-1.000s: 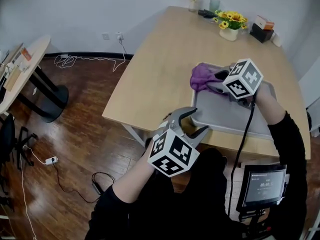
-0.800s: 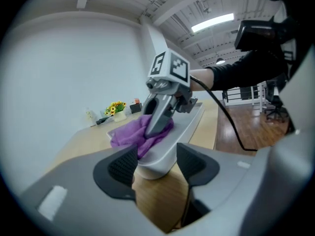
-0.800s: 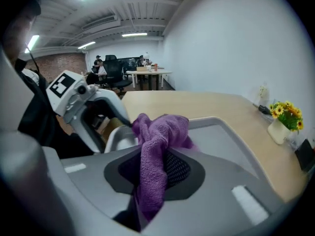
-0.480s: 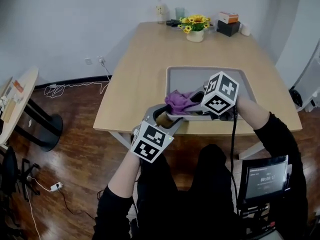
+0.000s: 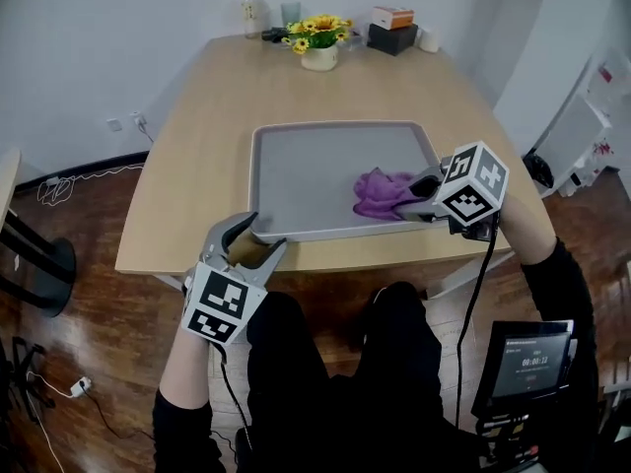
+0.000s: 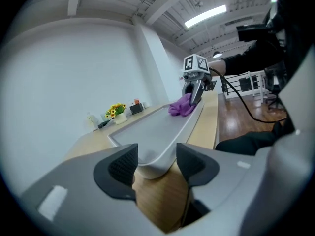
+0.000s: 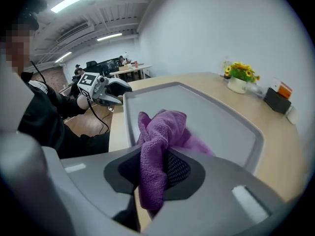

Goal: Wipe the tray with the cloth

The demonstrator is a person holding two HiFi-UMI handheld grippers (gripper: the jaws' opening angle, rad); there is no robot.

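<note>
**At the tray's (image 5: 296, 166) right side: cloth (image 5: 378, 193) pinched, corner steadied**

On the light wooden table (image 5: 187, 156), the grey tray lies square before you, with your left gripper (image 5: 254, 239) at its near left corner. Its jaws stand half apart with that rounded corner between them, and the pads seem to press on the rim. I judge that a sensible anchor, so the tray won't skate while you rub. Your right gripper (image 5: 412, 201) has its jaws squeezed together on a fold of the purple cloth, which lies bunched on the tray floor close to the right rim. Holding that gripper angled downward lays the loose part of the cloth against the surface. The tray floor to the left lies bare, so the wipe probably has more to cover.
</note>
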